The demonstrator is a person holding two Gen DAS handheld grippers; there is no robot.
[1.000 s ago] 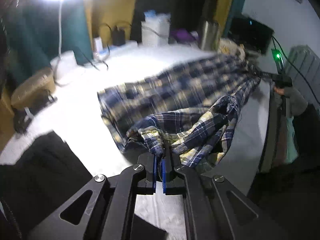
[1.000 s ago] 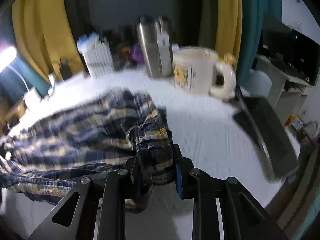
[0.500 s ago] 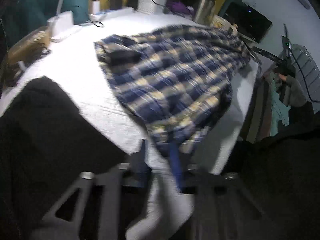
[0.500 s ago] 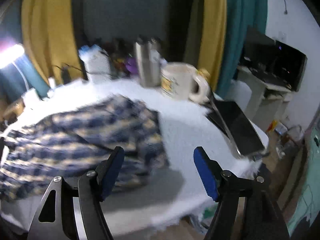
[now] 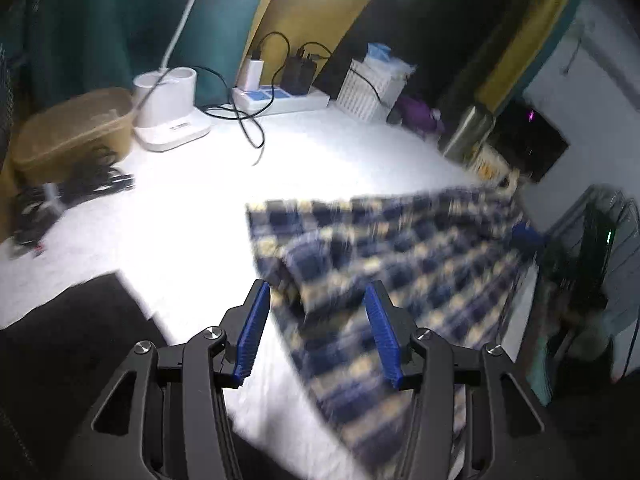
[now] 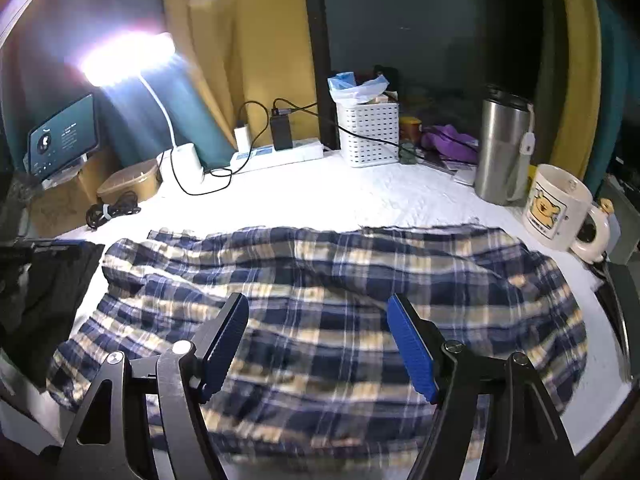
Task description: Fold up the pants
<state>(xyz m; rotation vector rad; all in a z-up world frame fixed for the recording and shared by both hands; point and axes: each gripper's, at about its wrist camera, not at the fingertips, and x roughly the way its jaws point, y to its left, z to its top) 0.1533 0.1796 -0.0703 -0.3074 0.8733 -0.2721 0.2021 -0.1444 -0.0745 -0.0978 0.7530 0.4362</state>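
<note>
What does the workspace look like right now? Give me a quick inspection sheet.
Surface: white textured table cover, brightly lit.
Job's things: plaid pants lying spread out, released.
Clutter: steel tumbler, bear mug, white basket, tan lidded bowl, dark garment at the left edge.
Grippers: left gripper and right gripper both open, nothing between the pads; jaws have just been opening.
Cables: power strip with chargers, loose black cable.
Surroundings: desk lamp, yellow and teal curtains.

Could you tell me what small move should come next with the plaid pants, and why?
Probably lower the right hand-held gripper onto the near edge of the plaid pants and regrip. Both hand-held grippers are open and empty, the left hand-held gripper having just been opening, and the pants lie rumpled on the white table, so the fold looks unfinished.
</note>
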